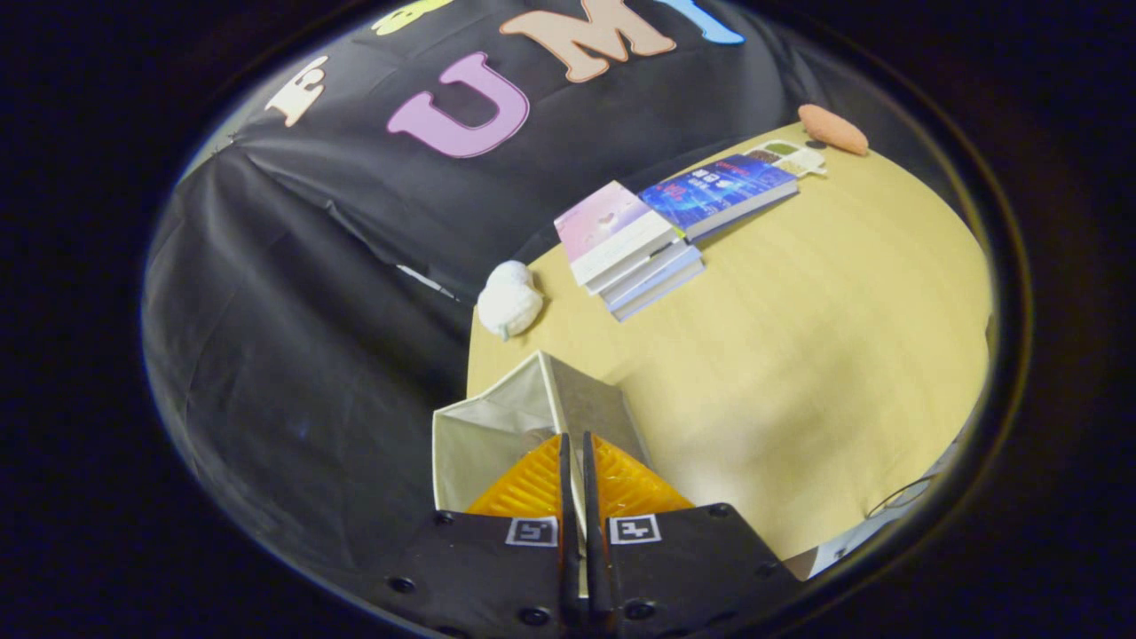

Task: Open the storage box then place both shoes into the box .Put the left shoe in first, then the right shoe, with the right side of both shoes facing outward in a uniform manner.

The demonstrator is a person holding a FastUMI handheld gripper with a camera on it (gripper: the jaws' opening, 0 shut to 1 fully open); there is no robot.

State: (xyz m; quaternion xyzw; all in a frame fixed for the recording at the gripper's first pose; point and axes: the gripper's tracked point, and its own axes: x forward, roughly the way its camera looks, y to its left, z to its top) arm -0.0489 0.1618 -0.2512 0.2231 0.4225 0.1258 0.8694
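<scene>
Pale wood of the desk [799, 355] runs right and far from us, with black cloth behind; our gripper [577, 444] shows its jaws nearly closed, pinching what we take to be the thin top edge of the storage box [497, 426] between them; the box sits at the desk's near left corner, directly ahead of and under the jaws, its open mouth to their left; books [639, 248] and a white plush [508, 300] lie well beyond.

Stacked books [635, 253], a white plush toy [508, 302] and an orange object [832, 129] on the wooden table [825, 355]
</scene>
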